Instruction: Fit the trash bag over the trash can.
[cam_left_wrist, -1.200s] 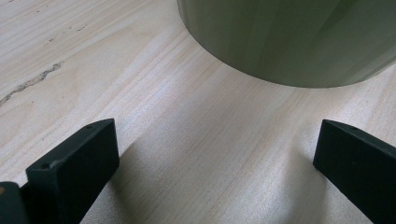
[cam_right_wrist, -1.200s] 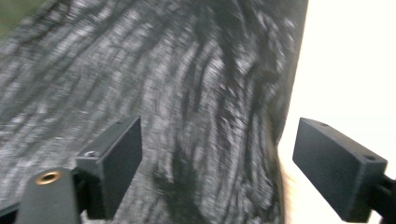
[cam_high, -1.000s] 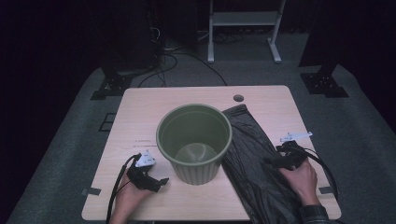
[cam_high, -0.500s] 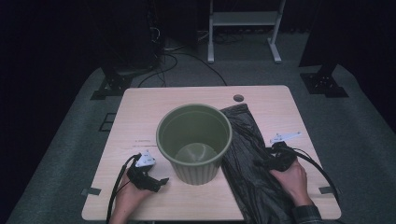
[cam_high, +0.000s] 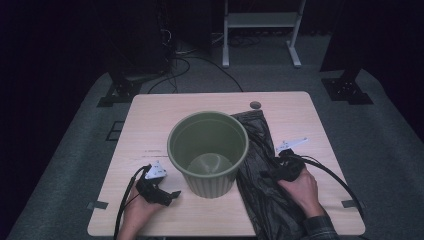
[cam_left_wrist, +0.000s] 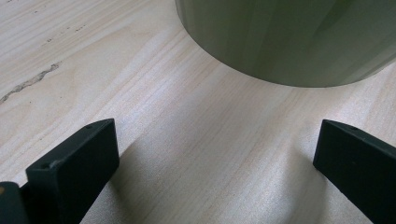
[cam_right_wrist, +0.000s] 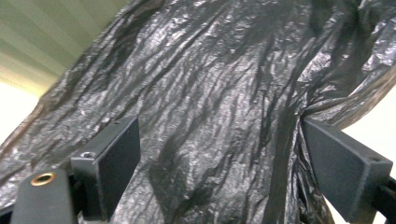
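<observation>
Where the wooden table (cam_high: 150, 125) is widest in the high view, a green bin (cam_high: 208, 152) stands upright near its middle, mouth open to the camera. Nothing lies inside it that can be made out; its pale floor shows bare, with the far inner wall in shade.

At three to five o'clock from the bin, a black plastic bag (cam_high: 257, 150) lies crumpled flat on the tabletop, its near-left edge touching or slipping behind the bin's wall; which of the two cannot be told. The bag's lower end runs off the table's near edge and is cut off by the frame.

Over the bag, at four o'clock from the bin, the right gripper (cam_high: 267, 175) is held low, its jaws spread wide. In the right gripper view the wrinkled film (cam_right_wrist: 210, 107) fills the gap between them, and a fold brushes the right-hand jaw, but the pads are not pinched together on it.

At seven o'clock from the bin, the left gripper (cam_high: 172, 194) rests near the table's front edge, released, its jaws wide apart over bare wood (cam_left_wrist: 187, 154). In the left gripper view, the bin's ribbed base (cam_left_wrist: 289, 37) sits just ahead at twelve o'clock, its top cut off.

A small dark round spot (cam_high: 255, 105) on the table beyond the bag is too small to identify.
</observation>
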